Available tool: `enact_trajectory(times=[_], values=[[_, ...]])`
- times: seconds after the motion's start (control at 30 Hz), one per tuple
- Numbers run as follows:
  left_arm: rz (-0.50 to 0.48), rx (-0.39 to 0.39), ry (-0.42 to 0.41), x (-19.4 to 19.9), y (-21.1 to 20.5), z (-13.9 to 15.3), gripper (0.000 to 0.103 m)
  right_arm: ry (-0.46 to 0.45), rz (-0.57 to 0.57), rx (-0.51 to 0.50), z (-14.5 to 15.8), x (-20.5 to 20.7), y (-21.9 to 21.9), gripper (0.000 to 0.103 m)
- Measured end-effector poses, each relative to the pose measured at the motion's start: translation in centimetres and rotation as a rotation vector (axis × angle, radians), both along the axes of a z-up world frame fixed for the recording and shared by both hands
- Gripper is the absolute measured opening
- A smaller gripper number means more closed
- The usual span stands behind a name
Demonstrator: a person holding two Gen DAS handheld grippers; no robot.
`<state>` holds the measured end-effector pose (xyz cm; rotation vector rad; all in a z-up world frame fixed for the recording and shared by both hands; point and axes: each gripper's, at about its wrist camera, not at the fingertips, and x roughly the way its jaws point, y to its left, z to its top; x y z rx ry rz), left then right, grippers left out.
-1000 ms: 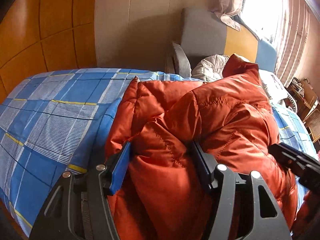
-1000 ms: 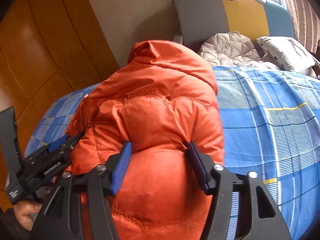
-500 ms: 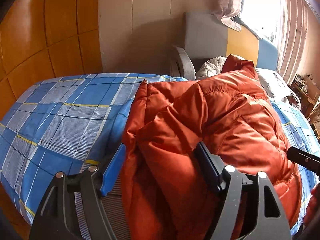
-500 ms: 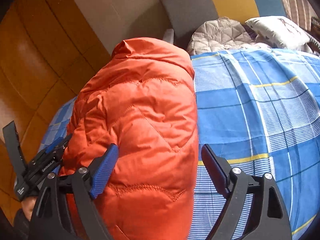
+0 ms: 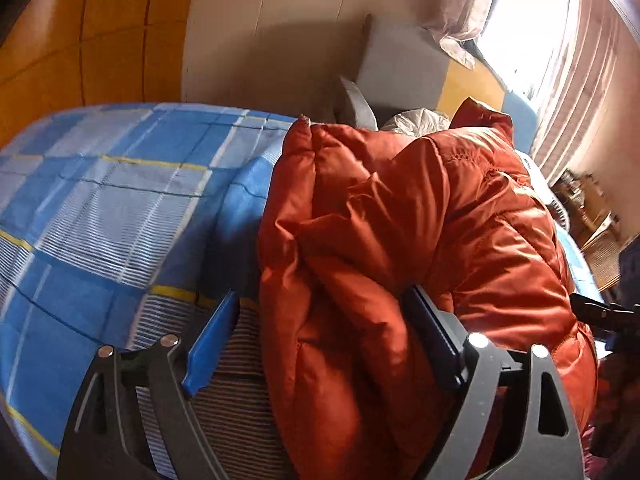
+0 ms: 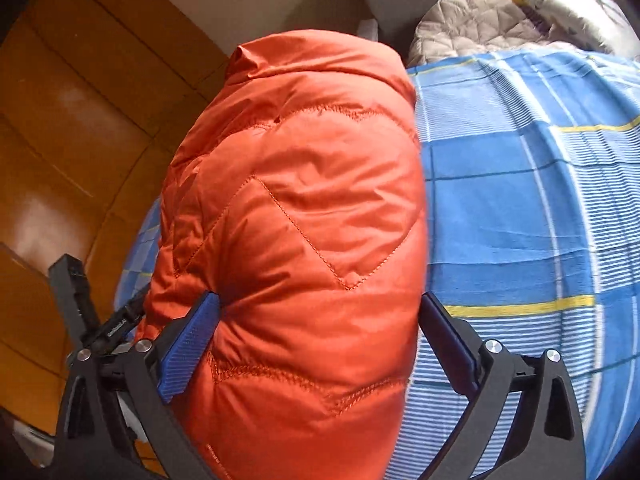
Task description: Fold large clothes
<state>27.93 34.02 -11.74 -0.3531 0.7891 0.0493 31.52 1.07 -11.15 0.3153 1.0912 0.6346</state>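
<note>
An orange puffer jacket lies bundled on a bed with a blue checked sheet. My left gripper is open; the jacket's near edge bulges between its jaws, against the right finger, and the left blue pad stands clear over the sheet. In the right wrist view the jacket fills the middle. My right gripper is open wide with the jacket's bulk between its fingers. The left gripper's body shows at the lower left of that view.
An orange wood-panel wall runs along the bed's left side. A grey headboard cushion, a quilted beige blanket and a pillow lie at the far end. A bright curtained window stands at the far right.
Both grippers have opened wider and let the jacket go. The jacket has settled down onto the bed, and the left gripper has shifted left so its blue pad is off the fabric.
</note>
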Motion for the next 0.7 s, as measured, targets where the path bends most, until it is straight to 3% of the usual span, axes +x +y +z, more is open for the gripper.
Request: enact_trajectory(times=[0.27, 0.33, 0.4, 0.47, 0.53, 0.7], values=[[-0.053, -0.192, -0.014, 0.9, 1.7, -2.8, 0.082, 0.046, 0.046, 0.056, -1.0, 1.6, 0.5, 0.099], [-0.073, -0.216, -0.022, 1.0, 1.7, -2.9, 0.076, 0.072, 0.06, 0.089, -1.5, 2.3, 0.3, 0.099], [-0.103, -0.224, -0.032, 1.1, 1.4, -2.8, 0.062, 0.094, 0.069, 0.119, -2.0, 2.8, 0.1, 0.098], [-0.12, -0.226, -0.039, 1.3, 1.1, -2.7, 0.055, 0.099, 0.071, 0.141, -2.3, 3.1, 0.1, 0.096], [-0.13, -0.255, -0.049, 1.4, 1.2, -2.9, 0.05, 0.099, 0.078, 0.159, -2.4, 3.4, 0.3, 0.091], [-0.131, -0.331, -0.08, 0.9, 1.4, -3.1, 0.029, 0.056, 0.085, 0.157, -0.9, 3.1, 0.7, 0.055]])
